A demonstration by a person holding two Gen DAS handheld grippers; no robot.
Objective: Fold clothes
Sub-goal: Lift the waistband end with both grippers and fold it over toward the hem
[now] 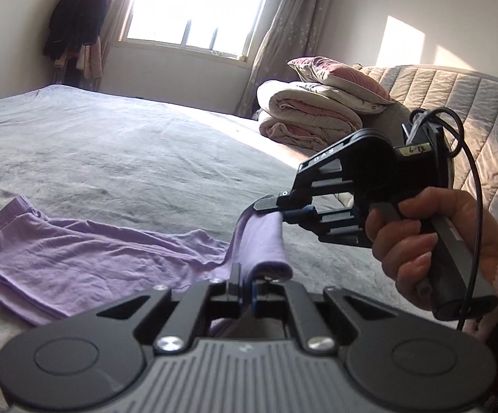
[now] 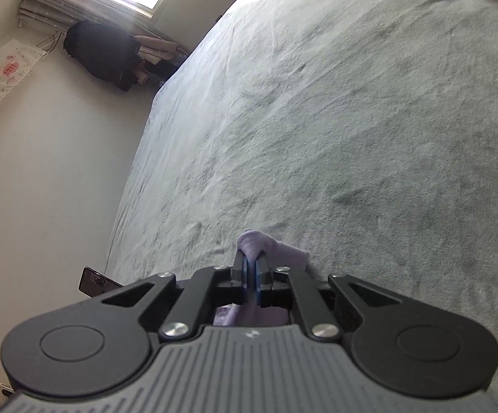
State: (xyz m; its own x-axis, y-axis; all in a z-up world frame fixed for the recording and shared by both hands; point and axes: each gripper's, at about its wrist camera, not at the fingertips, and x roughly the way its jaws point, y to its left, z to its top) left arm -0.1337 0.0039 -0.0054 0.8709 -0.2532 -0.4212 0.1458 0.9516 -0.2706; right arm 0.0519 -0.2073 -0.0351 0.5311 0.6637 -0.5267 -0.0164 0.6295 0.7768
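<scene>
Holding one end of the lilac garment (image 1: pixel 87 258) off the bed (image 1: pixel 128 158), both grippers are pinched narrow on cloth: left gripper (image 1: pixel 245 284) has a rolled hem edge just ahead of its fingers, right gripper (image 1: pixel 276 208), carried by a hand (image 1: pixel 431 241), bites the same end a little above and beyond. Rest of the garment trails away to the left of the fingers, flat on the bed, waistband farthest out. Right wrist view shows only a lilac tuft (image 2: pixel 259 244) between the right fingers. Judgement: to fold cleanly, keep both pinches level and apart so the edge stays taut, carry it over toward the waistband, lay down before letting go.
</scene>
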